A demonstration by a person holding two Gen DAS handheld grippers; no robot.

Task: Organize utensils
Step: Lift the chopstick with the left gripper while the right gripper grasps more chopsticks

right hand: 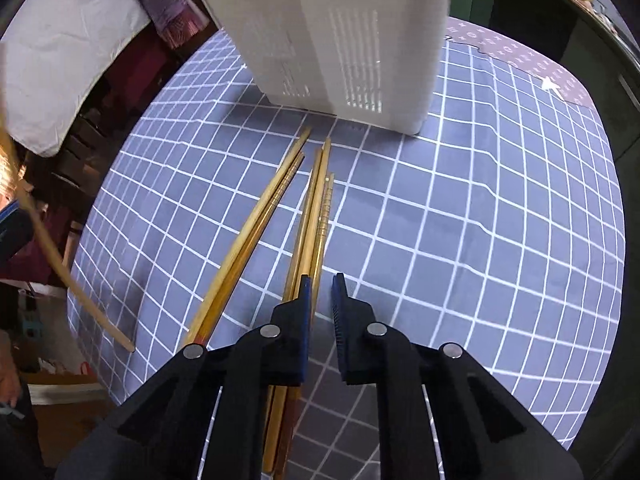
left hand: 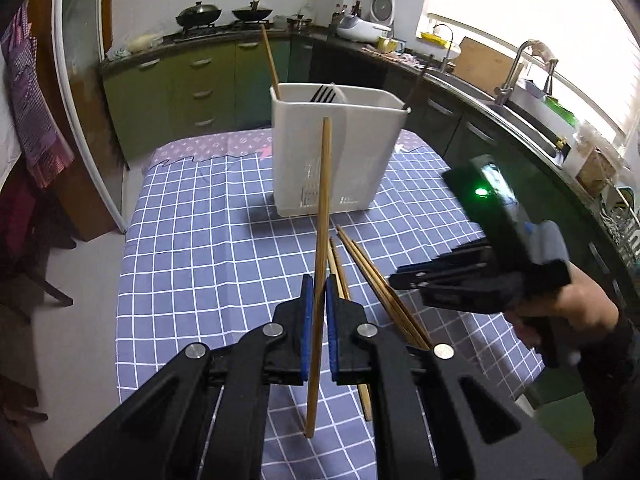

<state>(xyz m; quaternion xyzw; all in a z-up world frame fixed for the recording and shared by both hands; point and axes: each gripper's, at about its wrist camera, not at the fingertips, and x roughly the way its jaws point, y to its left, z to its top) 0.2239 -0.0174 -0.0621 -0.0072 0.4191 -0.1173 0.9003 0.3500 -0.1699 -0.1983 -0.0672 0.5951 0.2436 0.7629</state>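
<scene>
1. Left gripper (left hand: 318,300) is clamped on one chopstick (left hand: 322,240), blue pads pressed to its sides; the stick stands nearly upright, its lower end clear of the cloth (left hand: 200,220).
2. Right gripper (right hand: 321,296) hangs low over the pile (right hand: 308,216) on the table, jaws nearly together with a narrow gap showing; nothing sits between the pads, and the left one lies just over the nearest sticks. I cannot tell if it touches them.
3. Ahead of both stands the white holder (left hand: 336,152), upright on the checked cloth, with a fork (left hand: 323,94) and two sticks already inside.
4. I judge the step to be carrying my held chopstick to the holder while the other hand lines up on the next.
5. Next move calls for raising the stick above the rim, tipping its end into a compartment, then letting go; the right jaws would need to part before closing on a stick.
</scene>
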